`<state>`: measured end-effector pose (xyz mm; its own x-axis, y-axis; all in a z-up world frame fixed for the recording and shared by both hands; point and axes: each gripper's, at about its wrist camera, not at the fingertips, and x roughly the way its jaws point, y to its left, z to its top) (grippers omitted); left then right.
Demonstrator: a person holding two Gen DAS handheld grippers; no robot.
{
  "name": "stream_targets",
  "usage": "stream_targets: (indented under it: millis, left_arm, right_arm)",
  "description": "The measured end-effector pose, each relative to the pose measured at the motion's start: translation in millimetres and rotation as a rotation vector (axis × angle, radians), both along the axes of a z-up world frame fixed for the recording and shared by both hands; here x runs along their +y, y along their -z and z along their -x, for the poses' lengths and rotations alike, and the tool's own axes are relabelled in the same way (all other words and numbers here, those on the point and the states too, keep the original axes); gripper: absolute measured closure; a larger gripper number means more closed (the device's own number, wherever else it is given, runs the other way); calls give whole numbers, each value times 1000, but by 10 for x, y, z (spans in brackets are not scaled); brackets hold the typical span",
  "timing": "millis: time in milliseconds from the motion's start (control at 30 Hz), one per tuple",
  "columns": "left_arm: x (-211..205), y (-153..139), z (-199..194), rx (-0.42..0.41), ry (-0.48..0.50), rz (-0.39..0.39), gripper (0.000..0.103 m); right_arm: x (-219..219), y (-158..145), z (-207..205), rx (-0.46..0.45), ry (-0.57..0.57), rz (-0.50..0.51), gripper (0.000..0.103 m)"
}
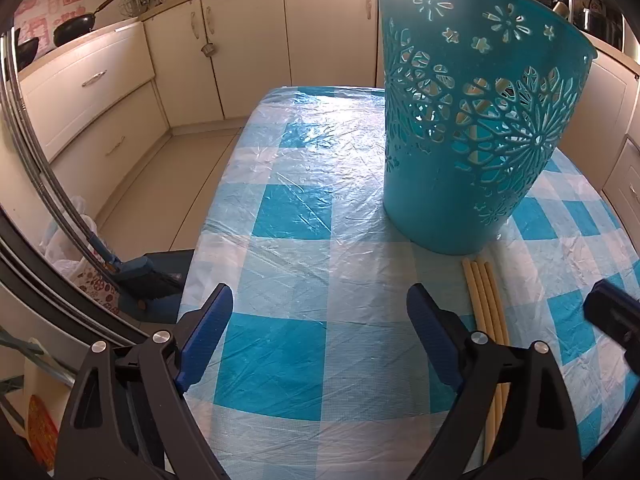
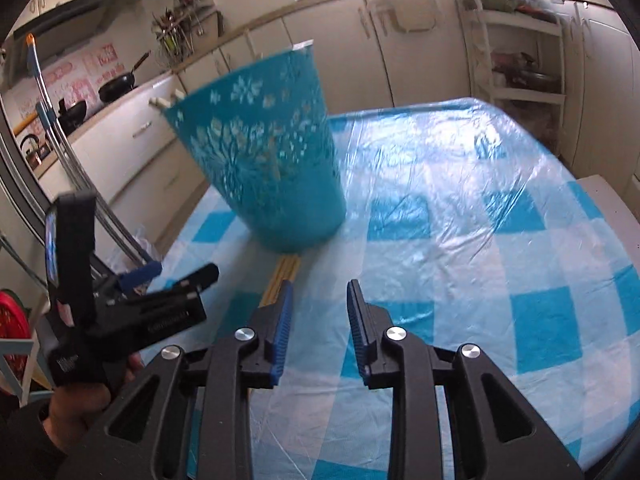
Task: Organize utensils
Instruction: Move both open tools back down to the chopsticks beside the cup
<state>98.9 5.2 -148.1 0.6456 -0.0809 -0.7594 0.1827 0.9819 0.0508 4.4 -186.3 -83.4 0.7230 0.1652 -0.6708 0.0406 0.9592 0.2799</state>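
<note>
Pale yellow chopsticks (image 1: 486, 300) lie bundled flat on the checked plastic tablecloth (image 1: 288, 208), their far tips touching the foot of the teal cut-out basket (image 1: 472, 120), their long axis running from the basket back toward us. More sticks of the same colour already stand inside the basket, visible through the lacework and poking above the rim in the right wrist view. Our left gripper (image 1: 320, 308) hangs with its jaws spread wide and nothing between them; the bundle lies just outside its right finger, passing under that finger's black frame. Our right gripper (image 2: 319, 292) has its jaws parted a modest way, also empty, and the bundle (image 2: 280, 276) sits just to the left of its left finger, partly hidden behind it. We judge the right hand the better placed, since its fingers point nearly along the sticks; that means the gripper has to shift a little leftward and probably turn so the pads close across the bundle rather than along it. Both hands are near, so we should mind the left gripper's body (image 2: 132, 308), which crowds that same side.
</note>
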Motion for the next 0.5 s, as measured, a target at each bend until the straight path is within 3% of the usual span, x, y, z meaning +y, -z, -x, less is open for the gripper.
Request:
stream_targets:
  millis: [500]
  left_arm:
    - [-4,19,-11,4,1,-3,17]
  right_arm:
    - [232,197,-86,59,-33,74,74]
